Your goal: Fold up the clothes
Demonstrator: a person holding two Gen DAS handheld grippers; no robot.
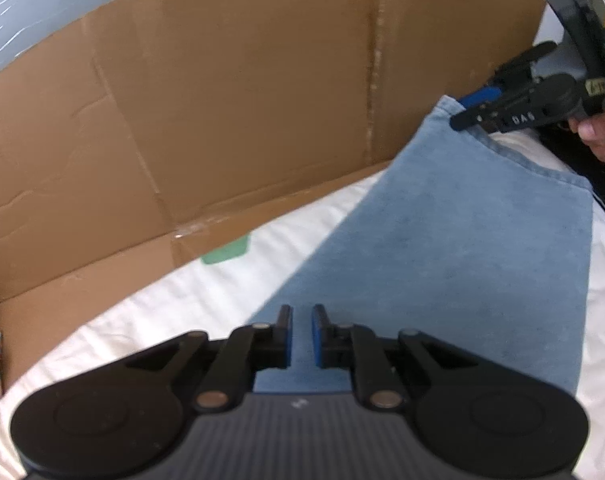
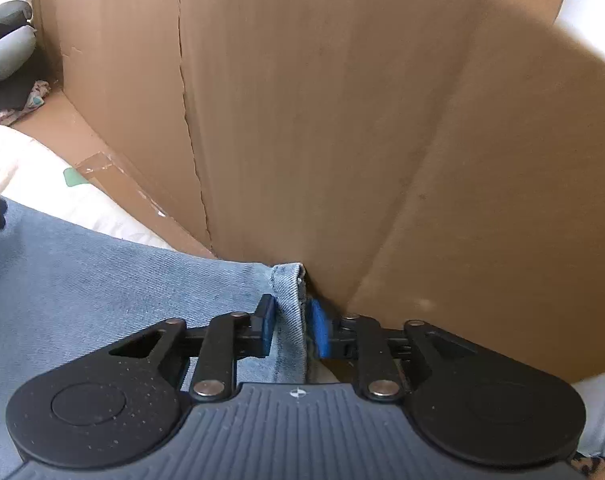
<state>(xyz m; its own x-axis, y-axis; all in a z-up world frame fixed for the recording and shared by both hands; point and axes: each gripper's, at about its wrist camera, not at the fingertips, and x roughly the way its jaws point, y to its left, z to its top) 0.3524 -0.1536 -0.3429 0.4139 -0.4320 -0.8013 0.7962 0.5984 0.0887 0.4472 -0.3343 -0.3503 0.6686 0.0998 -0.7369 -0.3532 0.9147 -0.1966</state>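
While pale-blue jeans (image 1: 454, 248) lie flat — left gripper (image 1: 301, 336) narrowly parted, empty; right gripper (image 2: 290, 330) loosely straddles hem.

Both wrist views look steeply down, close over the jeans (image 1: 462, 240), sharing the cardboard wall (image 2: 302, 120)

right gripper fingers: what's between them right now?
The hemmed edge of the jeans stands between the right gripper's fingers, with a gap beside the right-hand one; the cardboard stands just behind. Right wrist view shows it.
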